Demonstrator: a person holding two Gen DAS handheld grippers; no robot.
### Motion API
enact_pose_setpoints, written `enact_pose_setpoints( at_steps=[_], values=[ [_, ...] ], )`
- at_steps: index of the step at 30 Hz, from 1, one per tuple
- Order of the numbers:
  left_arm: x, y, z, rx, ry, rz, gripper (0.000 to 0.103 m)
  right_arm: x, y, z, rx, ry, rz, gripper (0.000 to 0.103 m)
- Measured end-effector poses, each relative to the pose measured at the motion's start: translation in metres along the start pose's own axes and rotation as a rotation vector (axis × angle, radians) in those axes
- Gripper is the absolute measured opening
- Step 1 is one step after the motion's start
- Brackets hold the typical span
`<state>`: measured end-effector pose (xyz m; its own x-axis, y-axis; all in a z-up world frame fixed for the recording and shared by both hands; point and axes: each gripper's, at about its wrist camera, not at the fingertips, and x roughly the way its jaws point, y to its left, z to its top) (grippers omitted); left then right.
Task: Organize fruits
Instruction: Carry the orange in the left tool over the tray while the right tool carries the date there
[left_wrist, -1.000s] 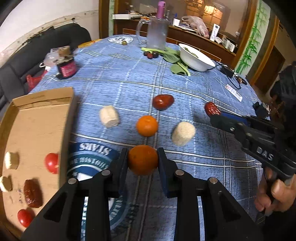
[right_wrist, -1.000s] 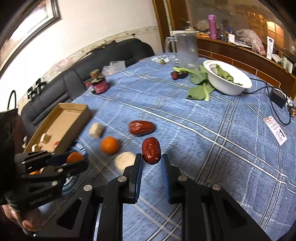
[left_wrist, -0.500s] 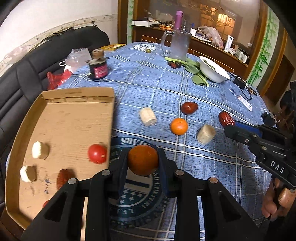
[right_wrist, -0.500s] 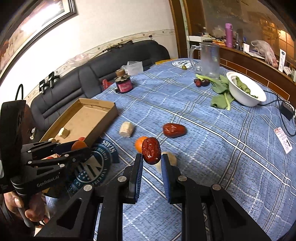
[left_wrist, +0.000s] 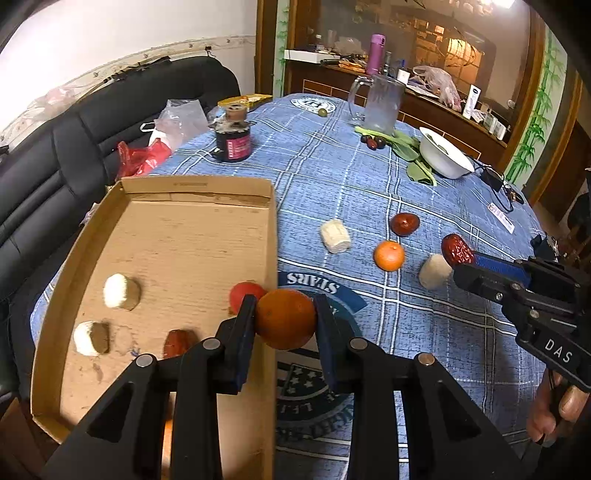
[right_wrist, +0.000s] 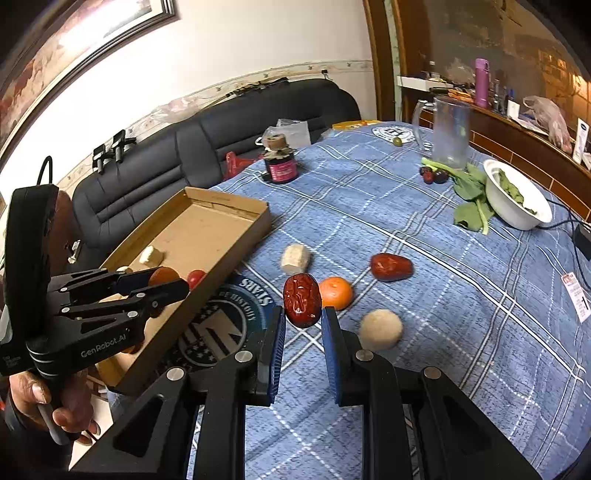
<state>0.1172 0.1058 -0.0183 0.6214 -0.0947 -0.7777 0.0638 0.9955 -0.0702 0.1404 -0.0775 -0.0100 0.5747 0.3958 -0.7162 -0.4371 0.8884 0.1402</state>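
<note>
My left gripper (left_wrist: 285, 317) is shut on an orange (left_wrist: 285, 318) and holds it over the right wall of the cardboard tray (left_wrist: 192, 236). The tray holds a cherry tomato (left_wrist: 242, 293), a red date (left_wrist: 177, 341) and two white pieces (left_wrist: 120, 291). My right gripper (right_wrist: 303, 321) is shut on a wrinkled red date (right_wrist: 301, 304), held above the blue tablecloth. On the cloth lie a second orange (left_wrist: 388, 255), a smooth red date (left_wrist: 405, 223) and two white pieces (left_wrist: 335, 236).
A dark jar (left_wrist: 232, 142), a glass pitcher (left_wrist: 380, 103), a white bowl of greens (left_wrist: 445, 157) and dark fruits (left_wrist: 373, 142) stand at the far side. A black sofa (left_wrist: 92, 122) is beyond the left edge. Cables (left_wrist: 498, 181) lie at right.
My left gripper carried the orange left from the cloth to the tray's edge. My right gripper moved left with the date, closer to the tray.
</note>
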Motion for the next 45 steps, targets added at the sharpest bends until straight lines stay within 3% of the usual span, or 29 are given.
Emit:
enact_pose_setpoints(
  at_steps=[19, 45],
  values=[
    [-0.01, 0.037, 0.0, -0.046, -0.015, 0.037, 0.028, 0.017, 0.039, 0.012, -0.059, 0.015, 0.047, 0.02],
    [0.003, 0.106, 0.017, -0.126, 0.002, 0.095, 0.028, 0.072, 0.087, 0.045, -0.112, 0.055, 0.135, 0.02]
  ],
)
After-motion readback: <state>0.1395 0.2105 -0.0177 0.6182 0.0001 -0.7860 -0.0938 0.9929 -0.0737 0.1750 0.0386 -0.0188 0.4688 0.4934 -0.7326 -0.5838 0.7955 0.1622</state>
